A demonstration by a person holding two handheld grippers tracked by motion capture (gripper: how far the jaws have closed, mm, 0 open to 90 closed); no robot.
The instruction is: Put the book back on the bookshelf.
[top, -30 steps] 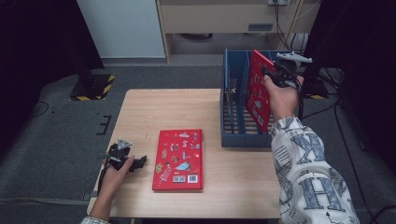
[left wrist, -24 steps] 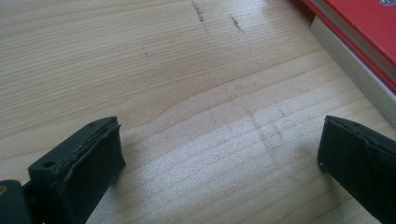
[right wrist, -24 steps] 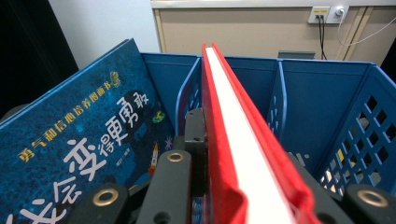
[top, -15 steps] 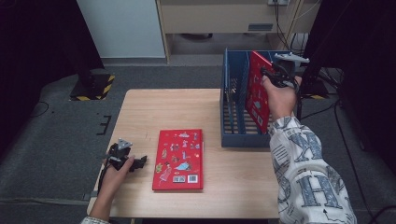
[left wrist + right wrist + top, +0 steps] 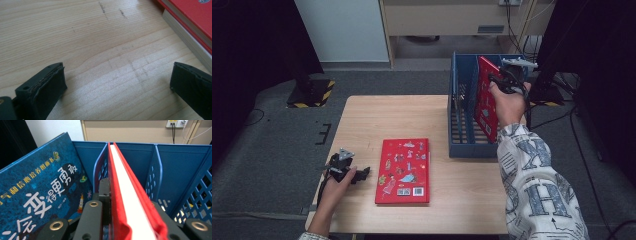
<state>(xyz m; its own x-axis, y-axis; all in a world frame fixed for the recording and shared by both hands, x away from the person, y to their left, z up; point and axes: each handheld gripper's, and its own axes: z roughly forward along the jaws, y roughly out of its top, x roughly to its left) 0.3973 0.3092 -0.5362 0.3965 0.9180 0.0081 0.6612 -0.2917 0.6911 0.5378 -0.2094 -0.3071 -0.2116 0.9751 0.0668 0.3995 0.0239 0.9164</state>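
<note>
The left gripper (image 5: 362, 173) rests low on the table (image 5: 377, 117) at its near left corner, jaws spread wide with bare wood between them, just beside a red book (image 5: 403, 170) lying flat; in the left gripper view that flat book's edge (image 5: 190, 27) runs along the upper right, clear of the pads. The right gripper (image 5: 497, 80) is pinched on an upright red book (image 5: 486, 97), which stands on edge in the blue rack (image 5: 462, 145) at the table's far right; in the right gripper view the jaws clamp its covers (image 5: 120, 202) from both sides, its white page block running away between two blue dividers, and a blue book (image 5: 37, 192) leans in the next compartment. Since the earlier frames nothing has visibly shifted: both hands and both red books sit where they were. The table is pale wood on grey carpet, with a white panel and a beige cabinet beyond and dark areas at both sides.
</note>
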